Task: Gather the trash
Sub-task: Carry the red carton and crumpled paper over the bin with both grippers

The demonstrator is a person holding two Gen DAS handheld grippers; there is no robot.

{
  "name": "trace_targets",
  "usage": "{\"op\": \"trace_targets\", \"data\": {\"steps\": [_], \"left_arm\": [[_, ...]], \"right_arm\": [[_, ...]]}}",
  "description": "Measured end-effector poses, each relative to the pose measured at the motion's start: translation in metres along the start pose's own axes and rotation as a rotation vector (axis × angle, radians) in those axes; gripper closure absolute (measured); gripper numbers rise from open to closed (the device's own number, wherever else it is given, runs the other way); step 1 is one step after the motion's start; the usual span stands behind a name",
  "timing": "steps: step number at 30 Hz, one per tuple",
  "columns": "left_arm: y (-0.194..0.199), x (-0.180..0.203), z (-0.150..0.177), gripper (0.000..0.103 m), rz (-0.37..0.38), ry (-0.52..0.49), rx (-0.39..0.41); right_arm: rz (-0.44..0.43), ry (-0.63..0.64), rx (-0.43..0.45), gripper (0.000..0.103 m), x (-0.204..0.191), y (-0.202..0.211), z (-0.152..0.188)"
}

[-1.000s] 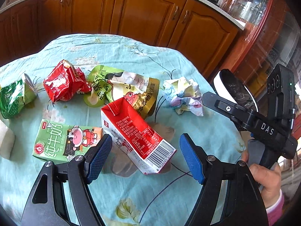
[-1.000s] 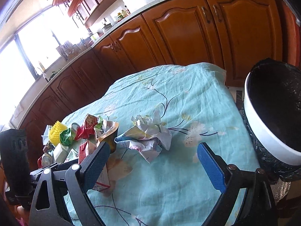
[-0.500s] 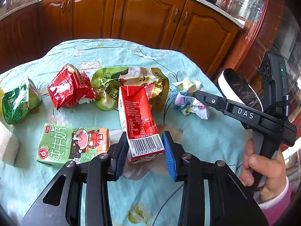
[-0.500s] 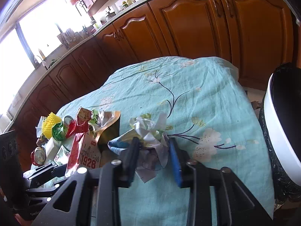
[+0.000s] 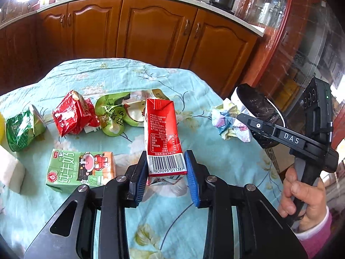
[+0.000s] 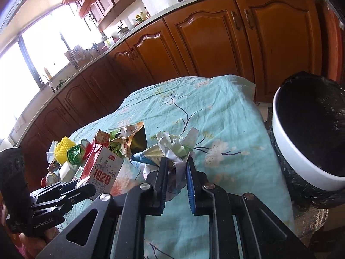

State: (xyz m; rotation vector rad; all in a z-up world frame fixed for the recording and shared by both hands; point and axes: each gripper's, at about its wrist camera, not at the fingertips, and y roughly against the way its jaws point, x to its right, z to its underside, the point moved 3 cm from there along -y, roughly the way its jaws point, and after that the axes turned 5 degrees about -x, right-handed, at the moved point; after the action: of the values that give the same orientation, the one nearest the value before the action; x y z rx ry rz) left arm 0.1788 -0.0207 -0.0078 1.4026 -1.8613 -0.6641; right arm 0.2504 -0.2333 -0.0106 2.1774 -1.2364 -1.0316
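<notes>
My left gripper (image 5: 165, 168) is shut on a red milk carton (image 5: 162, 129) and holds it upright above the teal tablecloth (image 5: 133, 75); the carton also shows in the right wrist view (image 6: 101, 168). My right gripper (image 6: 176, 170) is shut on a crumpled paper ball (image 6: 172, 149), also seen in the left wrist view (image 5: 228, 120). A white bin with a black liner (image 6: 306, 133) stands past the table's right edge.
On the table lie a green milk carton (image 5: 79, 168), a red wrapper (image 5: 73, 114), a green pouch (image 5: 120, 112) and a green wrapper (image 5: 21, 127). A yellow object (image 6: 62, 151) and a can (image 6: 50, 178) sit at the far left. Wooden cabinets (image 5: 151, 28) stand behind.
Both grippers closed from open: the left on the red carton, the right on the paper ball. The carton went from lying tilted to upright and lifted.
</notes>
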Motion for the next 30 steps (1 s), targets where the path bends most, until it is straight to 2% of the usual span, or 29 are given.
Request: {"op": "trace_targets", "data": {"steps": [13, 30], "left_arm": [[-0.006, 0.058, -0.01, 0.072, 0.089, -0.096, 0.002], [-0.02, 0.119, -0.025, 0.072, 0.16, -0.192, -0.01]], "right_arm": [[0.063, -0.069, 0.091, 0.087, 0.03, 0.06, 0.013], [0.12, -0.131, 0.159, 0.087, 0.066, 0.103, 0.022]]}}
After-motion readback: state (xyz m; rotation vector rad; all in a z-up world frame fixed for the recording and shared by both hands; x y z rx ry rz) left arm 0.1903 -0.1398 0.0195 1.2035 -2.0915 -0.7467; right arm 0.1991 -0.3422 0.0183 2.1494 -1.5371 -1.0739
